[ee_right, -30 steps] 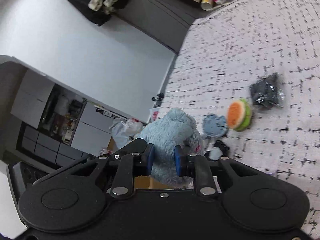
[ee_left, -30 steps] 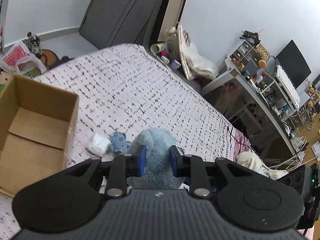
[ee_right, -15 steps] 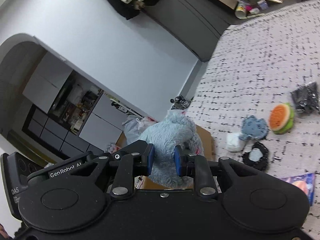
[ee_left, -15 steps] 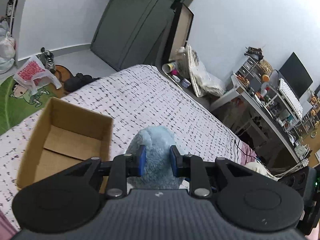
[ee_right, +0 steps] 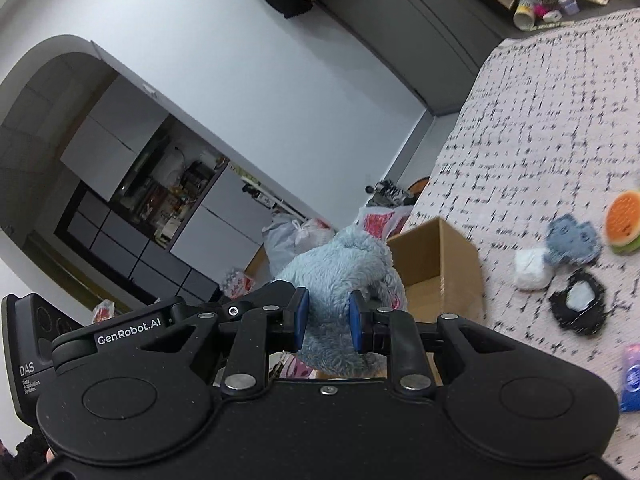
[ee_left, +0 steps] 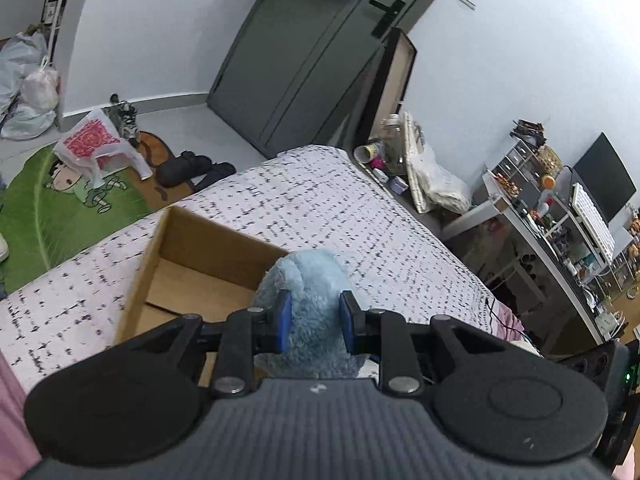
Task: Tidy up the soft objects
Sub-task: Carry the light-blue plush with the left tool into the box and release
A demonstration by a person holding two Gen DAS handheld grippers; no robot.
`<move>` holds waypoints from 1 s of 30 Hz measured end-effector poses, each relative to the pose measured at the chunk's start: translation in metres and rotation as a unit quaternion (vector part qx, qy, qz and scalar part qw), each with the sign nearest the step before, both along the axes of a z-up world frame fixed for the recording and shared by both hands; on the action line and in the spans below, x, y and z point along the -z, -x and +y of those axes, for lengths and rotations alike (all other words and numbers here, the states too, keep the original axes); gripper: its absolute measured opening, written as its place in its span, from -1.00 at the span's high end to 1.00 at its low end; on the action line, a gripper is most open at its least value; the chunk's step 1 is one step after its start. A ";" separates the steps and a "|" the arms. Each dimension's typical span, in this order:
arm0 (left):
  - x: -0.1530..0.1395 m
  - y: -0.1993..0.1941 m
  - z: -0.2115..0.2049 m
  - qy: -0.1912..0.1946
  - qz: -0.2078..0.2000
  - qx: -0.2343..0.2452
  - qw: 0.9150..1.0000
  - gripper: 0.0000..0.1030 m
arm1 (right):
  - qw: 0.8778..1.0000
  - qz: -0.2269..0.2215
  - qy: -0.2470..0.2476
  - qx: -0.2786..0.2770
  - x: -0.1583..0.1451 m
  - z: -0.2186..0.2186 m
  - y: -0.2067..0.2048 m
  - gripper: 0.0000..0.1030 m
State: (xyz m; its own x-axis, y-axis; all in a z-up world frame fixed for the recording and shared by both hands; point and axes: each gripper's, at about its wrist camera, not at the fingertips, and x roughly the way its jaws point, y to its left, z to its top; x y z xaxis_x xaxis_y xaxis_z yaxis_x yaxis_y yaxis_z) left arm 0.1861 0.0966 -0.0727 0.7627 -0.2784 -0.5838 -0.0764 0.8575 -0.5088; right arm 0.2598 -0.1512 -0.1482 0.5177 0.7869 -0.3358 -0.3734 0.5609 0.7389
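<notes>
Here both hand-held grippers clamp the blue plush (ee_left: 314, 280), long axis upright

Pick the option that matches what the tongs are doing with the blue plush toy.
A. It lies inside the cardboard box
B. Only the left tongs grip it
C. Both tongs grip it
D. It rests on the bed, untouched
C: the left tongs and right tongs each pinch the blue plush toy between blue pads, beside the cardboard box.

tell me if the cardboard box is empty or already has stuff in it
Looks empty: the cardboard box shows only bare bottom flaps, though the blue plush hides its near corner.
</notes>
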 end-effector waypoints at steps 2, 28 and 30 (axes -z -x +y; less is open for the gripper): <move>0.007 0.000 0.010 0.006 0.007 -0.005 1.000 0.52 | 1.000 -0.002 0.007 -0.006 0.004 0.009 0.001 0.57; 0.055 -0.022 0.048 -0.071 0.100 -0.020 0.992 0.37 | 0.992 0.072 0.104 -0.028 0.039 0.067 0.000 -0.11; 0.051 -0.021 0.044 -0.080 0.098 -0.022 0.992 0.27 | 0.992 0.075 0.104 -0.022 0.033 0.062 0.002 -0.18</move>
State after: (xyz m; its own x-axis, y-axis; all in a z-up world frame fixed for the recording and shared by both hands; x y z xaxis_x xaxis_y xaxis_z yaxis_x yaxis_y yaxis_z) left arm 0.2070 0.1410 -0.1241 0.6400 -0.1390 -0.7557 -0.2001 0.9194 -0.3386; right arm 0.2578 -0.0889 -0.1815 0.4167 0.7131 -0.5638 -0.2961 0.6928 0.6575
